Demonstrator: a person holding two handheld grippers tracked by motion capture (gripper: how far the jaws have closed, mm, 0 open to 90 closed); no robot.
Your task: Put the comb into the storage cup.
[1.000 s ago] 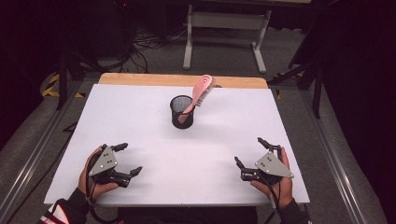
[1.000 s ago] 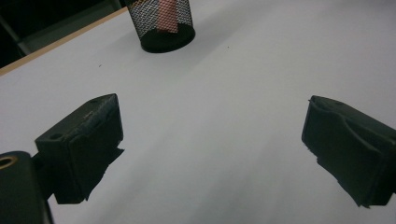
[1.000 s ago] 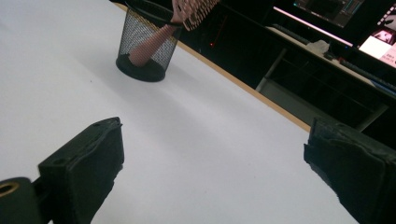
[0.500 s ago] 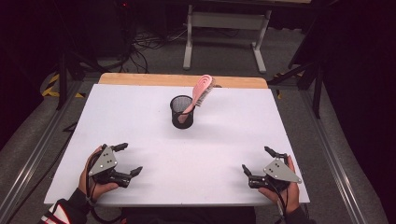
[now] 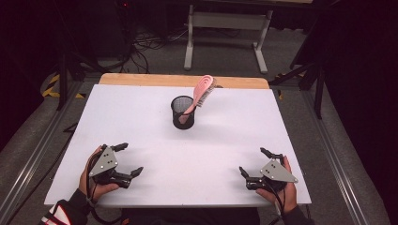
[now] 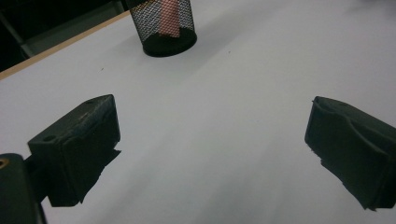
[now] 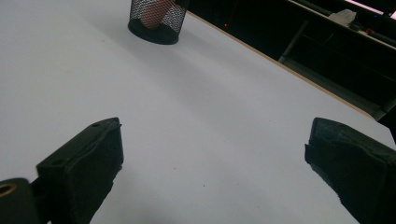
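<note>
At the near edge of the white table (image 5: 155, 122), the left gripper (image 5: 127, 159) is held low over the near left part of the surface, its jaws spread wide with nothing between them. In the left gripper view the left gripper (image 6: 212, 154) is seen with only bare white surface between its two black jaws. The right gripper (image 5: 258, 163) is held over the near right corner, close to the table's front edge, its jaws likewise spread wide and empty. In the right gripper view the right gripper (image 7: 215, 161) is seen with plain white surface between its jaws. The two grippers are kept well apart from each other.

Farther off, toward the middle of the far half of the table, a black mesh pen cup (image 5: 182, 112) is stood upright, well apart from both grippers. A pink hairbrush (image 5: 202, 92) is lodged in it handle down, with its head tilted out over the rim to the right. Beyond the cup, a strip of the wooden tabletop (image 5: 183, 80) is left uncovered along the far edge.
</note>
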